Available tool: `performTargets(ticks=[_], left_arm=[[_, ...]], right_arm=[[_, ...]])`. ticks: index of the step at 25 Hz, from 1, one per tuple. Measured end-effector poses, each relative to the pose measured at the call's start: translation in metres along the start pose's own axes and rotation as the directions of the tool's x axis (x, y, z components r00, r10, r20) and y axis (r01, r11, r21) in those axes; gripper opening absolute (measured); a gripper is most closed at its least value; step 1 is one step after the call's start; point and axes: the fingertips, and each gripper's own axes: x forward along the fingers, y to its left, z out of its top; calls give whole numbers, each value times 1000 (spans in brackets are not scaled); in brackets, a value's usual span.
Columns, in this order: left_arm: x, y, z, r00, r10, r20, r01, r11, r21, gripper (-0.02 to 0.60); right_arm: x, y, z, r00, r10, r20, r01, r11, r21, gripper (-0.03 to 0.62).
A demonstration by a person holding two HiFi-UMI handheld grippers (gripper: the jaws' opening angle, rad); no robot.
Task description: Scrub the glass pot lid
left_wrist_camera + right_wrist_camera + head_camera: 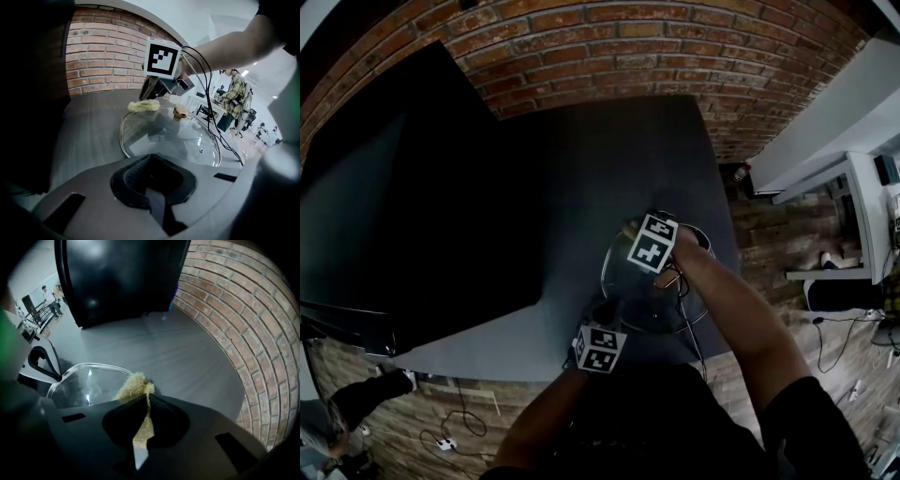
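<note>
Grey tabletop [581, 141] against a brick wall [609, 42]; a large black box [403, 206] covers its left part, well apart from the lid [178, 140]. The lid lies flat at the tabletop's near right, knob [180, 111] up. Right hand-held gripper [147, 397] is clamped on a yellow sponge [133, 386], which touches the lid's far rim; its cables [211, 117] hang across the lid. Left hand-held gripper [150, 164] has its jaws together at the lid's near rim, nothing visible between them.
</note>
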Motion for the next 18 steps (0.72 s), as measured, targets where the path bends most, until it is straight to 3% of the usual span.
performTargets(ticks=[18], left_arm=[[-1, 2, 0, 1000, 5, -10, -5, 1000, -1, 32]], right_arm=[[-21, -46, -107, 993, -80, -86, 96, 974, 205, 25]])
